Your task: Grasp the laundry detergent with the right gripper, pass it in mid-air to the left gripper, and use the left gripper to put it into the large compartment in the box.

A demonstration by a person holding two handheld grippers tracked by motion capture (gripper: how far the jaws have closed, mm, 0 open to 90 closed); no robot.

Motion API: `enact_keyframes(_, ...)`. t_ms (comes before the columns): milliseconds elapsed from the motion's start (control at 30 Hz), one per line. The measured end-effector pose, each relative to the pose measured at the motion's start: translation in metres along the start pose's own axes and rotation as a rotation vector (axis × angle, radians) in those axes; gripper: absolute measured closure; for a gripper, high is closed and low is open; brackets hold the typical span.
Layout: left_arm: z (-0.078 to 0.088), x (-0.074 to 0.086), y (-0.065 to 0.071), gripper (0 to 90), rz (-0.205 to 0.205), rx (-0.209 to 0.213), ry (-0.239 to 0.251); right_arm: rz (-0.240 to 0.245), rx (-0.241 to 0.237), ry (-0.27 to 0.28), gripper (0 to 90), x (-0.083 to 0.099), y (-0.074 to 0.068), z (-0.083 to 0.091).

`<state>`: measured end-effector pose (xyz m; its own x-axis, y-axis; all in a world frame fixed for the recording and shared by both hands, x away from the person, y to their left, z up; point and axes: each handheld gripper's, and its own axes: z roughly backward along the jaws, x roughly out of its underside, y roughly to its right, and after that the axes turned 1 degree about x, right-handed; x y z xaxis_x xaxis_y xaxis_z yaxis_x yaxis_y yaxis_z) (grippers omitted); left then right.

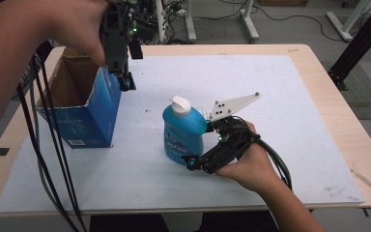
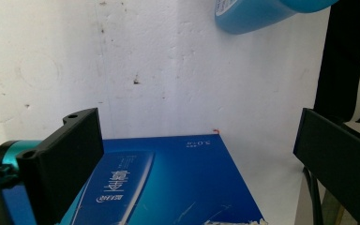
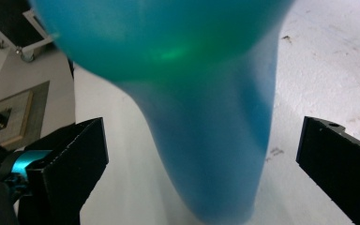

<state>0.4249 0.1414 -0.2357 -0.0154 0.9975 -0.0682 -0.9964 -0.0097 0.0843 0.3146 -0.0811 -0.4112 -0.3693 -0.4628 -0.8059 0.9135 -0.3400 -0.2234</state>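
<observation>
A blue bottle (image 1: 182, 133) with a white cap (image 1: 181, 104) stands upright in the middle of the white mat (image 1: 280, 125). My right gripper (image 1: 202, 147) lies level at the bottle's right side. In the right gripper view it is open (image 3: 201, 159), with the blurred bottle (image 3: 192, 93) between the jaws and a gap on each side. An open-topped blue carton (image 1: 84, 113) stands at the left. My left gripper (image 1: 124, 81) hangs pointing down over the carton's right wall. It is open (image 2: 199, 154) and holds nothing, with the carton's printed blue side (image 2: 168, 183) below it.
Black cables (image 1: 53, 145) trail down the left side of the table. The wooden table edge (image 1: 338, 106) frames the mat. White desk legs (image 1: 249, 19) and a black stand (image 1: 362, 38) are on the floor beyond. The bottle's base (image 2: 258, 11) appears at the top of the left gripper view.
</observation>
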Motion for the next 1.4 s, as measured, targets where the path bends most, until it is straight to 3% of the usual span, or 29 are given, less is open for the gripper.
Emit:
enact_keyframes(333,0.000,0.002,0.002,1.7,0.001,-0.001,-0.001,-0.013,0.041,0.079,3.1,0.005,-0.002,-0.009)
enact_keyframes(967,-0.005,0.002,0.000,1.7,0.001,0.006,-0.004,-0.040,0.103,0.141,7.7,0.010,-0.004,-0.020)
enact_keyframes(1400,-0.006,0.001,0.000,1.8,0.004,0.011,-0.007,-0.010,0.126,0.172,16.2,0.012,-0.008,-0.022)
